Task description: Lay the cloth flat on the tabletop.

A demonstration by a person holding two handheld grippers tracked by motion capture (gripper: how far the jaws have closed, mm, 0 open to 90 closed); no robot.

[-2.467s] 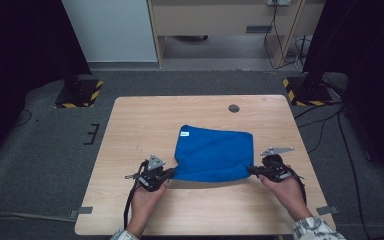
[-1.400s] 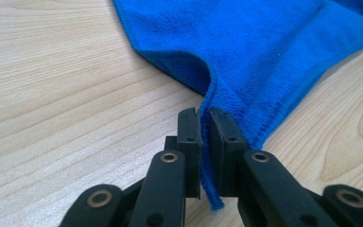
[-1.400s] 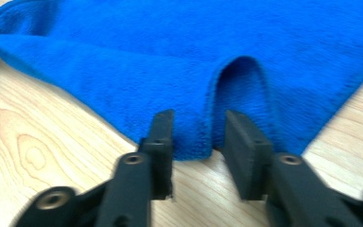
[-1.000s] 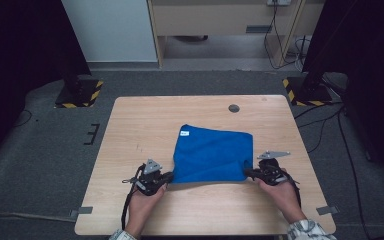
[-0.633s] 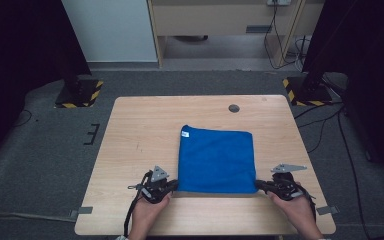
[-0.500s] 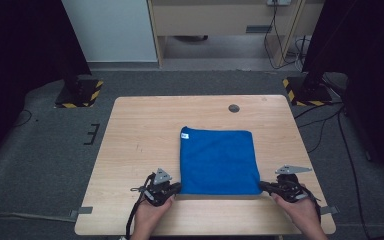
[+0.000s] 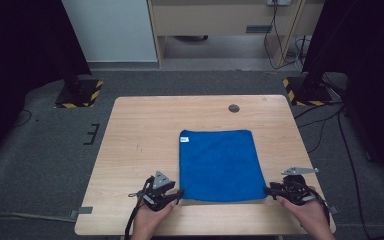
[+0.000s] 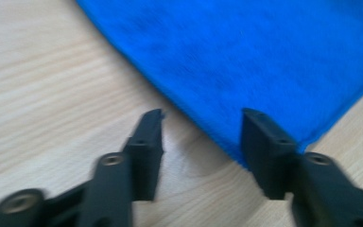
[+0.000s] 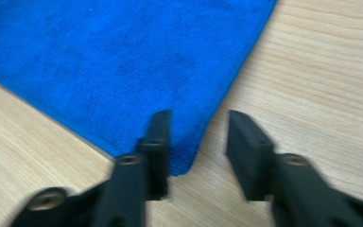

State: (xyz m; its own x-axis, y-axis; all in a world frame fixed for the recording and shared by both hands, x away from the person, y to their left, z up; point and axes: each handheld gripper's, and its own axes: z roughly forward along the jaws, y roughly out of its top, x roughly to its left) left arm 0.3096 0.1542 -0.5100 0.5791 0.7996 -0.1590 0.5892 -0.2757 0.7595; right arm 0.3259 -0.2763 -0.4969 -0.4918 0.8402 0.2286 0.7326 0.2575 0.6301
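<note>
Both tools, left (image 7: 179, 192) and right (image 7: 267, 189), just opened, release cloth (image 7: 219, 164) corners; high view shows label (image 7: 184, 140).

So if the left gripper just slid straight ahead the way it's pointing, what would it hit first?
Most likely the blue cloth. The left gripper has just opened, its jaws standing astride the cloth's near corner, so the folded edge lies right ahead on the wooden table.

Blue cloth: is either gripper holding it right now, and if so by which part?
Nothing is held. The blue cloth lies flat on the table; the left gripper and right gripper sit at its two near corners, jaws just opened.
</note>
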